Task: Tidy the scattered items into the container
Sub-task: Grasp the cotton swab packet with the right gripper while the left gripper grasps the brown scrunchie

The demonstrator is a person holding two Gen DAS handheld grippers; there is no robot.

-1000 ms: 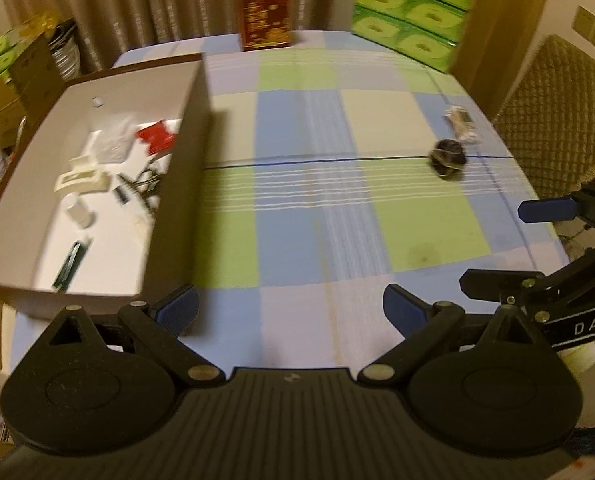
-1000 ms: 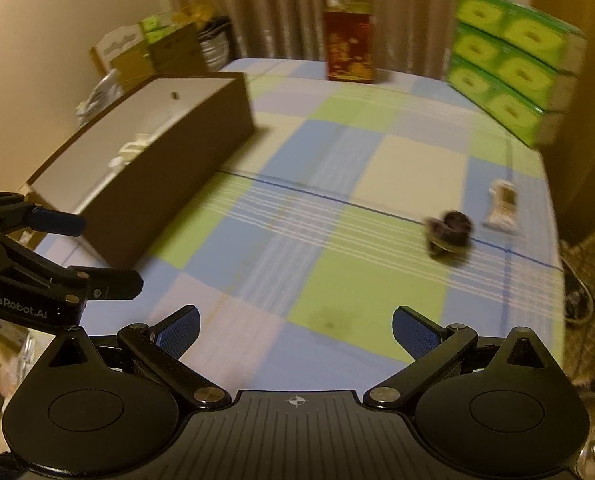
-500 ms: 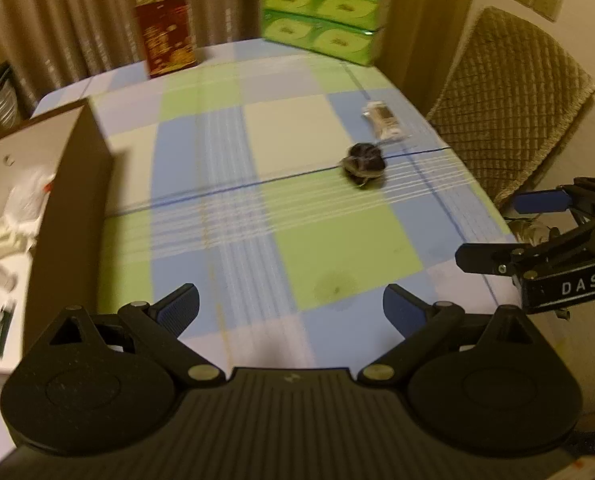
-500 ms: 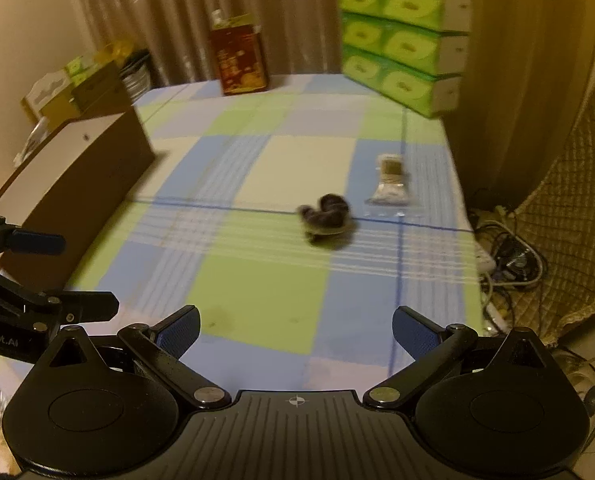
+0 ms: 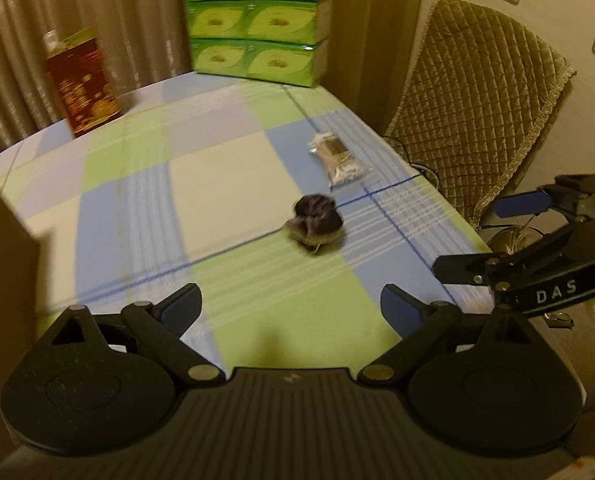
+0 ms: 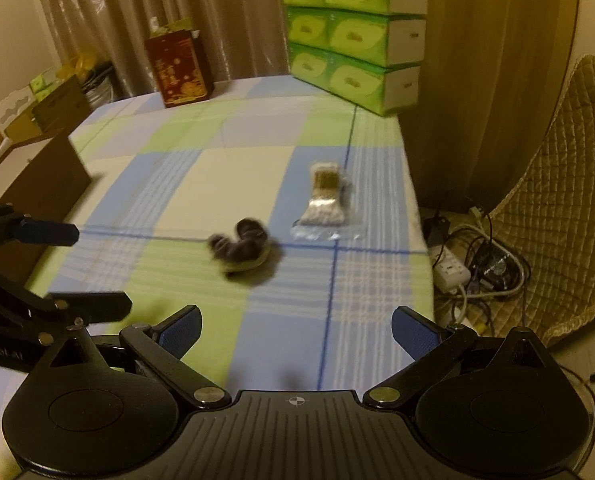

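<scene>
the dark, lumpy bundle with a pale rim (image 5: 315, 220) lies on the checked tablecloth (image 5: 217, 184) at twelve o'clock of the left gripper (image 5: 289, 307), whose empty jaws are closing slightly. the right gripper (image 6: 296, 330) gapes empty. best to centre over the bundle before pinching, avoiding the clear packet (image 6: 324, 204) at one o'clock.

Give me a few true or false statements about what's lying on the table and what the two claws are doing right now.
1. The dark bundle lies on the checked tablecloth. True.
2. The clear packet is inside the cardboard box. False: it lies on the cloth beside the bundle.
3. The right claw grips the bundle. False: it is open and empty.
4. The left claw holds nothing, its jaws closing slightly. True.
5. Green tissue boxes are stacked at the far edge. True.
</scene>
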